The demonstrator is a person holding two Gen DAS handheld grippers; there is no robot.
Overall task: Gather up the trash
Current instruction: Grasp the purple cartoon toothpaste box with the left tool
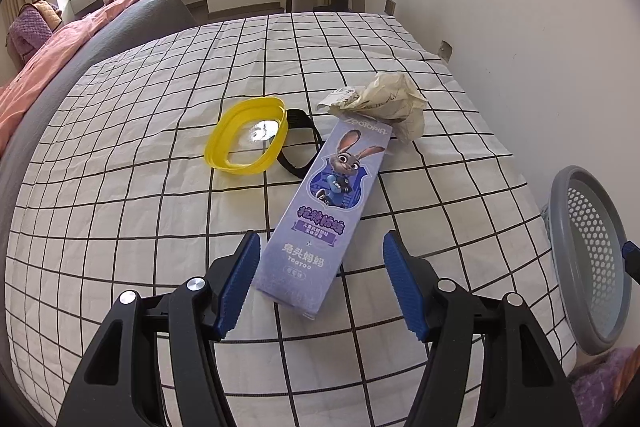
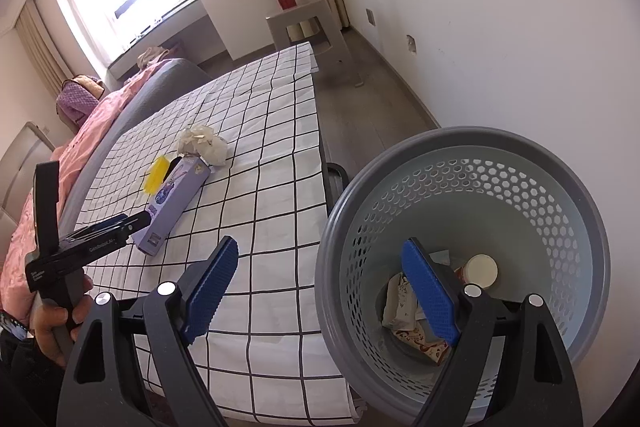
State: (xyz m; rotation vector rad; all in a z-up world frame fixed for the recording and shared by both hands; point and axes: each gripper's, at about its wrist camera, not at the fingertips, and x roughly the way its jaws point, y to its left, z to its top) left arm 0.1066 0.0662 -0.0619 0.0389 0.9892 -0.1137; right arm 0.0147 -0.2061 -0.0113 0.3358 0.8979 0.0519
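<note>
L gripper [image 1: 320,279]: fingers spread, near end of purple box [image 1: 324,211] lies betw them, pads not touching | box flat on checked sheet [image 1: 140,227], far end by crumpled paper [image 1: 388,103], yellow ring [image 1: 246,135] just beside box | R gripper [image 2: 320,287]: fingers spread wide, empty, astride rim of grey basket [image 2: 480,155] | basket beside bed, holds wrappers + cup [image 2: 480,271]

Left gripper [image 1: 320,263]: jaws stood apart, pointing steeply downward, blue pads gripping nothing.
Right gripper [image 2: 320,291]: jaws spread wide, tilted downward, nothing between the pads.
Left hand [image 2: 56,323]: fingers wrapped round the left gripper's handle, a band at the wrist.
</note>
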